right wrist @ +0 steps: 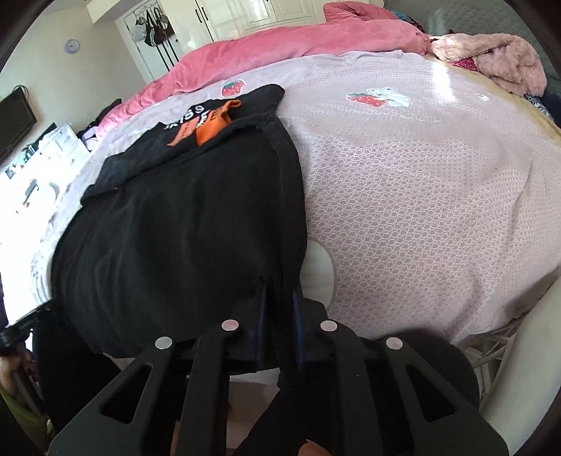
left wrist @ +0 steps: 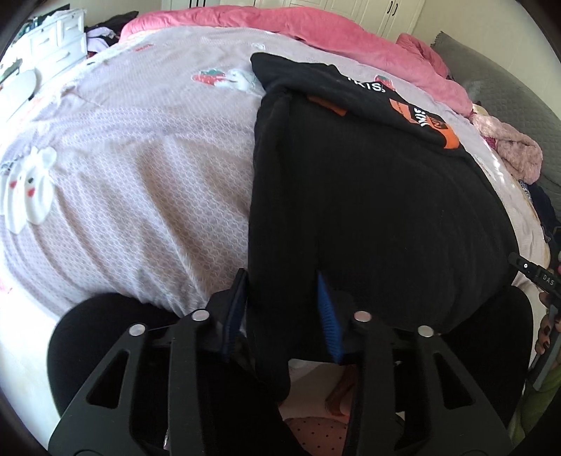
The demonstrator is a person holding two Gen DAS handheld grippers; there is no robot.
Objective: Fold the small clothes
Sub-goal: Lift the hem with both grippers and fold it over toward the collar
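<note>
A black garment (left wrist: 368,196) with orange and white print lies on the lilac bedspread (left wrist: 140,182), its near edge at the bed's front. My left gripper (left wrist: 280,301) holds the garment's near left corner between its blue-padded fingers, with a wide gap between them. In the right wrist view the same garment (right wrist: 182,224) fills the left half. My right gripper (right wrist: 280,298) is shut on its near right corner, fabric pinched between the fingers. The orange print (right wrist: 210,122) sits at the garment's far end.
A pink duvet (left wrist: 315,24) is bunched along the far side of the bed. A fluffy pink garment (right wrist: 498,59) lies at the far right corner. White drawers (left wrist: 59,38) stand beyond the bed at left. The bed's front edge is just below both grippers.
</note>
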